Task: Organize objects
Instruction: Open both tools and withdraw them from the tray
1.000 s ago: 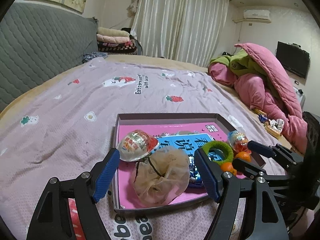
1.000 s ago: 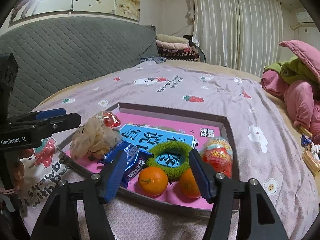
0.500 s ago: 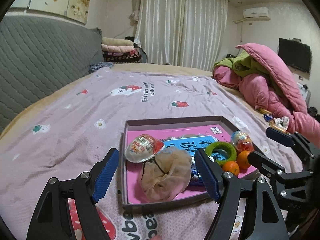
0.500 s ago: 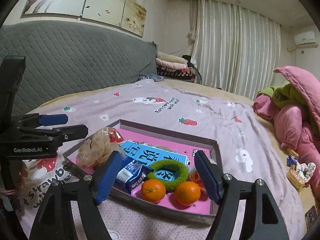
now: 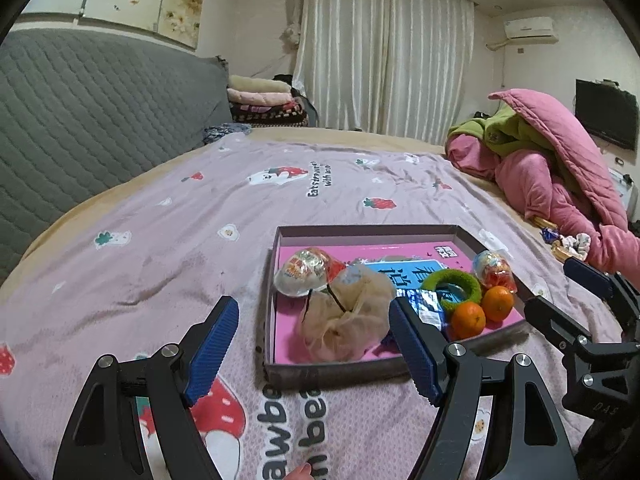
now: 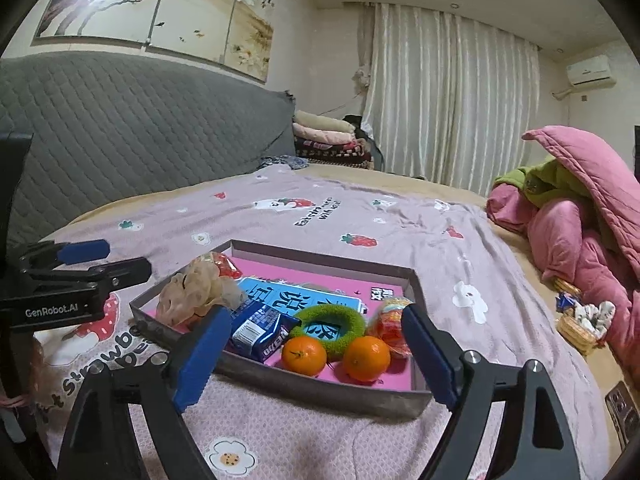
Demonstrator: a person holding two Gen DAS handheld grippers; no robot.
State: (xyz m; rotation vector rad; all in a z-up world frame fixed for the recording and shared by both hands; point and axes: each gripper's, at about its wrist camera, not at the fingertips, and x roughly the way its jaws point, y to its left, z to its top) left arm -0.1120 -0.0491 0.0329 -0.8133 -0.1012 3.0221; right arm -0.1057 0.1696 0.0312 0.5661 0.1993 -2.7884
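The shallow box (image 6: 412, 280) lies on the bed's purple strawberry-print blanket (image 6: 400, 224) and holds two oranges (image 6: 304, 354) at its near edge, a green ring (image 6: 348, 318), a blue packet (image 6: 260, 330), a beige mesh pouch (image 5: 344, 320) and two wrapped snacks (image 5: 308, 270). Both tongs are released and empty just short of the box: the left tongs (image 5: 316, 344) are spread, and the right tongs (image 6: 316, 350) have just been opening with nothing between them. The sorting is judged nearly complete, so both tongs are best drawn clear along the blanket without the box wall being nudged.
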